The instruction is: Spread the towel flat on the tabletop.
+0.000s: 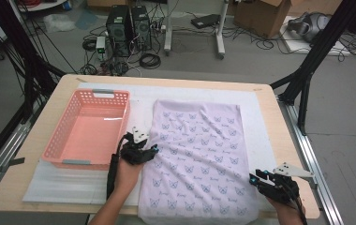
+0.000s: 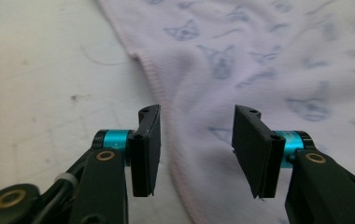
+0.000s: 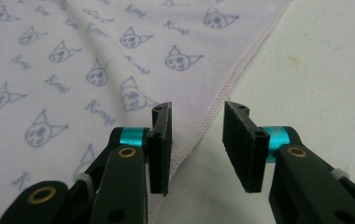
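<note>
Right, largest first: I have the table with its white mat, and the cloth lies flat on that, beside a pink basket. It looks soft and light, so I'd pinch its hemmed edges. My left gripper and right gripper straddle opposite hems, jaws spread, pinching nothing.

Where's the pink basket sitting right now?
In the high view the pink basket sits on the table's left half, on the white mat, just left of the cat-print towel, with the left gripper beside its near right corner.
</note>
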Demonstrator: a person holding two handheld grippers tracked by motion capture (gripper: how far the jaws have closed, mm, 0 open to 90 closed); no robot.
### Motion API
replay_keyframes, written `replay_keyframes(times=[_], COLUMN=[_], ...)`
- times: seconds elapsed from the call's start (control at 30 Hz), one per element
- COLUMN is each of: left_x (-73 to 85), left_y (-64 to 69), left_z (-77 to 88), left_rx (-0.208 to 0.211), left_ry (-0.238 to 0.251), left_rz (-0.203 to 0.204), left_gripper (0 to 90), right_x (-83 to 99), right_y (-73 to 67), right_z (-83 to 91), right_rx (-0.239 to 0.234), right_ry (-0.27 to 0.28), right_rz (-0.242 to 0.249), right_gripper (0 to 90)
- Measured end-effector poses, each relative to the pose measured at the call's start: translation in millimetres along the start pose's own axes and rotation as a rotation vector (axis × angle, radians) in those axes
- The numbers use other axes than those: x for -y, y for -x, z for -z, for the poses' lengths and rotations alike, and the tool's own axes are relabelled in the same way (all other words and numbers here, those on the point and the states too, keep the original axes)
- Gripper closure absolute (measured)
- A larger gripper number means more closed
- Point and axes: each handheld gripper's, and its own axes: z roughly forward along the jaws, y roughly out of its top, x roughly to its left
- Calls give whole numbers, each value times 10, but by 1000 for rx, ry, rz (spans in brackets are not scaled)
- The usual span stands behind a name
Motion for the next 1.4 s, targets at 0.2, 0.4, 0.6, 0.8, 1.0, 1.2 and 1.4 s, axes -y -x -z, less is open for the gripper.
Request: replay_keyframes(times=[0.2,0.4,0.6,0.8,1.0,1.2,1.4], left_x=[241,343,392,415,477,532,643], left_y=[40,39,35,139,255,266,242], left_z=[192,314,362,391,442,567,765], left_rx=[104,141,148,182,115,124,166], left_ry=[1,-17,-21,-37,-30,-43,-23], left_rz=[22,34,42,23,-63,-41,-19], left_gripper=[454,449,449,440,709,867,867], right_x=[0,-89,-169,-79,67,87,165], right_y=[-14,49,44,84,-30,-64,-116], right_z=[-81,-213,-283,-137,-44,17,135], right_rx=[14,10,183,83,16,36,-10], right_ry=[-17,-5,-68,-4,-64,-78,-85], right_rz=[2,-19,100,6,3,14,21], right_gripper=[606,610,871,647,562,859,865])
